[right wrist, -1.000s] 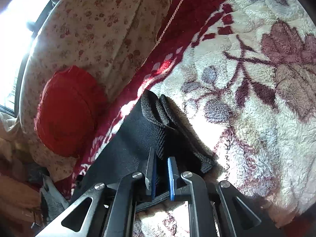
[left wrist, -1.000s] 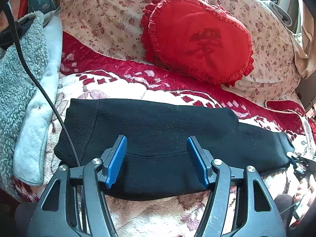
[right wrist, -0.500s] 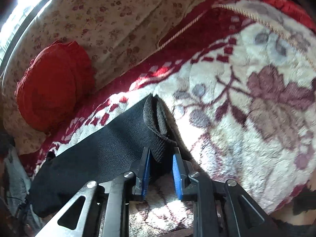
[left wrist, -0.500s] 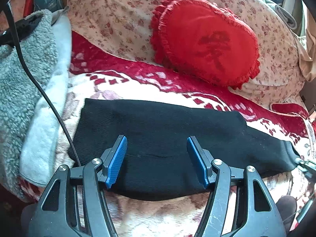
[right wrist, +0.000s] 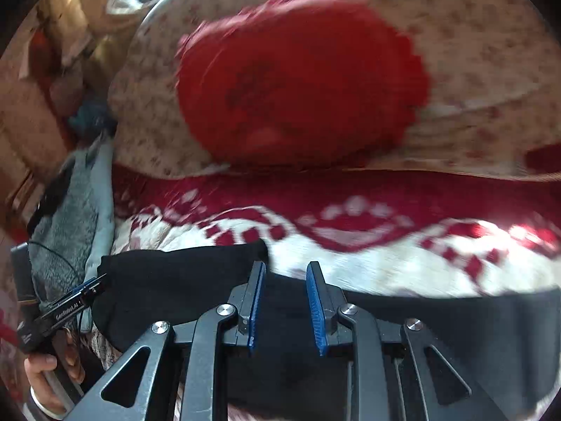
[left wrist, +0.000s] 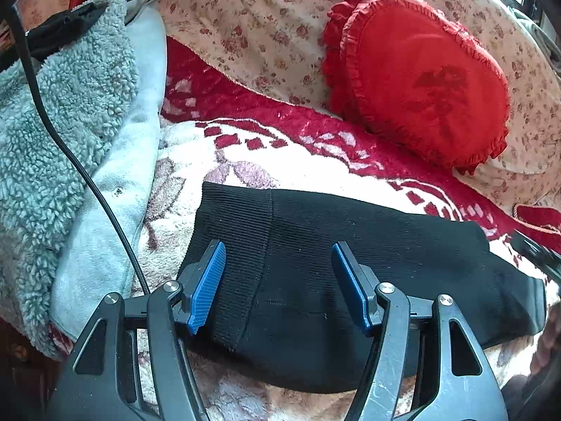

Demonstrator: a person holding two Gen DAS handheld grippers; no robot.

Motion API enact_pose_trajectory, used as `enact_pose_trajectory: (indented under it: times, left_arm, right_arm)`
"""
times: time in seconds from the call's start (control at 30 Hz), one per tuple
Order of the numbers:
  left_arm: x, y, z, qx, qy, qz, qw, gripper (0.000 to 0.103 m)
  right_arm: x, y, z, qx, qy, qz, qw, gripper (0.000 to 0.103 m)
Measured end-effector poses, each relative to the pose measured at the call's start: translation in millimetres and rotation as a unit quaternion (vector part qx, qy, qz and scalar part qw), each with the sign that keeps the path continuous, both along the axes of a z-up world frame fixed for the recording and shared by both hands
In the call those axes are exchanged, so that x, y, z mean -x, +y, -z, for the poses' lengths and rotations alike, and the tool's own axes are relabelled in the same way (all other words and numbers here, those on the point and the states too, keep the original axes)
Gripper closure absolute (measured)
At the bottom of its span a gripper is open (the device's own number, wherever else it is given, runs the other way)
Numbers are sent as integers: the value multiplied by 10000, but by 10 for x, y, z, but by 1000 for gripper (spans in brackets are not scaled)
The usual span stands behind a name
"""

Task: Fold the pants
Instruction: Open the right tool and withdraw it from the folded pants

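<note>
Broadly, a floral fleece blanket (left wrist: 280, 168) covers the bed, with a flowered pillow (left wrist: 266, 21) at its far side and a red heart cushion (left wrist: 420, 80) leaning on it. A grey fleece garment (left wrist: 70, 133) lies at the left. Black pants (left wrist: 350, 263) lie flat across the blanket, waistband to the left. The left hand-held gripper (left wrist: 278, 282) hovers over the waistband end, its jaws standing wide with nothing pinched. The right hand-held gripper (right wrist: 284, 301), blurred, sits above the pants' cloth, its jaws slightly parted and empty.
</note>
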State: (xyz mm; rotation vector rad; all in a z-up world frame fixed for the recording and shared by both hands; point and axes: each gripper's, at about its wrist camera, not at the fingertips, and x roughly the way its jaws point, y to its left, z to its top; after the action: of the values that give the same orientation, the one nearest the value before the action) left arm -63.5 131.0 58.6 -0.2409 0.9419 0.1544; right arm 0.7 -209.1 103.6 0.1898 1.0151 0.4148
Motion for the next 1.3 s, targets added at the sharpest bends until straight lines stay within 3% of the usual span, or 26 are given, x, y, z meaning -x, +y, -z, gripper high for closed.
enact_pose_trajectory:
  times: [0.17, 0.23, 0.37, 0.53, 0.63, 0.97, 1.13, 1.3]
  left_arm:
    - [-52, -33, 96, -85, 81, 75, 9999, 40]
    - [-78, -38, 111, -120, 90, 102, 9998, 40]
    - [-121, -23, 116, -86, 54, 86, 9999, 40]
    - [-146, -61, 192, -246, 110, 136, 9995, 33]
    - [-124, -51, 169, -237, 102, 126, 9996, 33]
    - [56, -253, -132, -424, -215, 315, 9984, 33]
    - [133, -391, -237, -388, -334, 460, 9976, 33]
    - [162, -527, -114, -391, -216, 591, 9972, 33]
  right_arm:
    - [-364, 456, 380, 208, 456, -393, 9980, 81]
    - [-395, 550, 456, 330, 322, -477, 9978, 93]
    - [-397, 417, 338, 71, -43, -210, 9997, 94]
    - [-460, 590, 563, 654, -15, -288, 9974, 95]
    - [-436, 569, 513, 590, -90, -239, 9979, 94]
    - [148, 409, -13, 175, -294, -486, 9982, 93]
    - [410, 480, 30, 166, -200, -665, 9974, 93]
    - [587, 501, 178, 187, -1, -689, 9975, 93]
